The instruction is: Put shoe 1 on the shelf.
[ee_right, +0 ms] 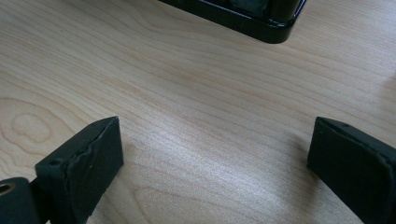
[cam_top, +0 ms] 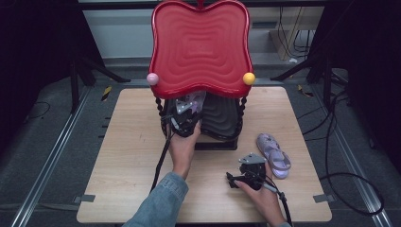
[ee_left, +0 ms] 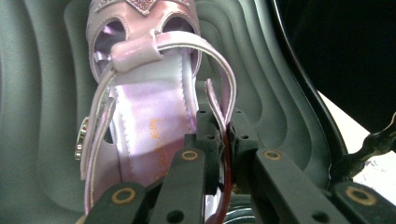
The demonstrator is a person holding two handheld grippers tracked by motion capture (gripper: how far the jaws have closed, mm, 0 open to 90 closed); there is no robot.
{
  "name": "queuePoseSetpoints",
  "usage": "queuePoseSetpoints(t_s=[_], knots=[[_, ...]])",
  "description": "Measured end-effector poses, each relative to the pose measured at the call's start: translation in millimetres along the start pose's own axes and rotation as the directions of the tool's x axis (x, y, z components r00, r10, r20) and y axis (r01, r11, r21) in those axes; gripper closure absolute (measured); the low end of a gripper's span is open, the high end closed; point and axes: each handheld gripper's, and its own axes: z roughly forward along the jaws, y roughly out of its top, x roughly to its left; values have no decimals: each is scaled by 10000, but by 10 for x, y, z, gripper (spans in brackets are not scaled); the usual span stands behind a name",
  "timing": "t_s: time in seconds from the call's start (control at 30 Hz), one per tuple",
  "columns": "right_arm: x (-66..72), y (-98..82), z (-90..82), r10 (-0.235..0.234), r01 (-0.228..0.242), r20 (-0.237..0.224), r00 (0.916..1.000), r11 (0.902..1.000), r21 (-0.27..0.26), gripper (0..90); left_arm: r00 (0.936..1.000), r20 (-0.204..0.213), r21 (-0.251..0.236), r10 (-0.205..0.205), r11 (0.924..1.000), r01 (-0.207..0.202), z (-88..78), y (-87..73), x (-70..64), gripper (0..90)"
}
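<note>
Shelving in red and black point(cam_top: 200, 47) stands at the counter's point(cam_top: 132, 156) far edge; on its dark lower tier point(ee_left: 42, 93) lies a lilac sandal point(ee_left: 149, 107), its heel strap point(ee_left: 219, 107) pinched in the left claw point(ee_left: 223, 154), forearm stretched forward. Right claw point(ee_right: 215, 149) rests wide apart on the counter, beside the second sandal point(cam_top: 274, 155)

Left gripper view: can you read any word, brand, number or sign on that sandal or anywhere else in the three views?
Orange print on the insole of the lilac sandal held in the left gripper: too blurred to read.
Faint raised mark at the centre of the red shelf: too small to read.
Second sandal, wooden table, right gripper: no text seen.
</note>
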Motion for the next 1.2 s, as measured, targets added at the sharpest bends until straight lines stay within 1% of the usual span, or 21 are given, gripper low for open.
queuePoseSetpoints(t_s=[0.17, 0.33, 0.43, 0.47, 0.5, 0.57, 0.67, 0.77, 0.8, 0.83, 0.87, 0.9, 0.93, 0.97, 1.0, 1.03, 1.07, 1.1, 1.13, 1.17, 1.2], knots=[[4, -1, 0, 48, -48, -9, 10000, 10000, 9, 37, 9998, 201, -5, 71, 10000, -71, 39, -4, -18, 794], [2, 0, 0, 27, -27, -13, 10000, 10000, 4, 37, 9993, 370, -70, 52, 10000, -50, 51, -3, -19, 750], [3, 0, 0, 36, -36, -13, 10000, 10000, 8, 36, 9996, 266, -191, 128, 9997, -123, 28, 3, -33, 674], [0, 0, 0, 5, -5, -2, 10000, 10000, 3, 37, 9994, 308, -227, 164, 9996, -157, 15, 9, -34, 636], [1, 0, 0, 3, -3, -3, 10000, 10000, -1, 37, 9996, 248, -236, 160, 9996, -154, 2, 12, -37, 606], [1, 0, 0, -1, 1, 5, 10000, 10000, 0, 36, 9994, 247, -186, 253, 9995, -249, -29, 18, -43, 564], [0, 0, 0, 3, -3, 3, 10000, 10000, 1, 37, 9983, 426, -145, 398, 9991, -392, -81, 17, -65, 504], [1, 0, 0, 1, -1, 5, 10000, 10000, 0, 37, 9969, 601, -63, 510, 9987, -507, -143, 22, -90, 475], [1, 0, 0, 7, -7, -1, 10000, 10000, 3, 37, 9969, 572, -87, 533, 9986, -529, -169, 23, -105, 466], [0, 0, 0, 4, -4, 2, 10000, 10000, 3, 36, 9926, 803, -102, 908, 9959, -903, -198, 29, -99, 454], [0, 0, 0, 4, -4, 0, 10000, 10000, 2, 37, 9615, 389, -234, 2722, 9622, -2714, -228, 81, 1, 444], [0, 0, 0, 2, -2, 4, 10000, 10000, -1, 36, 8117, 1688, -509, 5591, 8274, -5594, -200, 229, 164, 436], [1, 0, 0, 13, -13, -5, 10000, 10000, 2, 36, 7721, 1873, -516, 6072, 7910, -6096, -220, 253, 180, 424], [3, 0, 0, 49, -49, -13, 10000, 10000, 3, 37, 8168, 1722, -418, 5506, 8325, -5524, -262, 197, 140, 416], [2, 0, 1, 19, -19, -3, 10000, 10000, 1, 37, 8521, 1559, -348, 4996, 8649, -5007, -305, 146, 106, 406], [3, 0, 0, 38, -38, -4, 10000, 10000, 10, 37, 8592, 1489, -352, 4895, 8710, -4901, -330, 126, 100, 390], [4, -1, -1, 38, -38, -1, 10000, 10000, 7, 40, 8488, 1498, -360, 5070, 8607, -5078, -358, 117, 110, 372], [4, -3, -2, 20, -20, -19, 10000, 10000, -26, 43, 8266, 1583, -399, 5400, 8400, -5411, -385, 122, 135, 364], [3, -4, -5, -21, 21, -7, 10000, 10000, -28, 50, 8123, 1635, -479, 5599, 8269, -5603, -413, 125, 163, 359], [8, -5, -9, 9, -9, -38, 10000, 10000, -73, 69, 8181, 1624, -565, 5517, 8330, -5504, -457, 110, 180, 355], [16, -5, -21, 5, -5, -17, 10000, 10000, -78, 91, 8277, 1584, -585, 5384, 8419, -5364, -484, 99, 182, 345]])
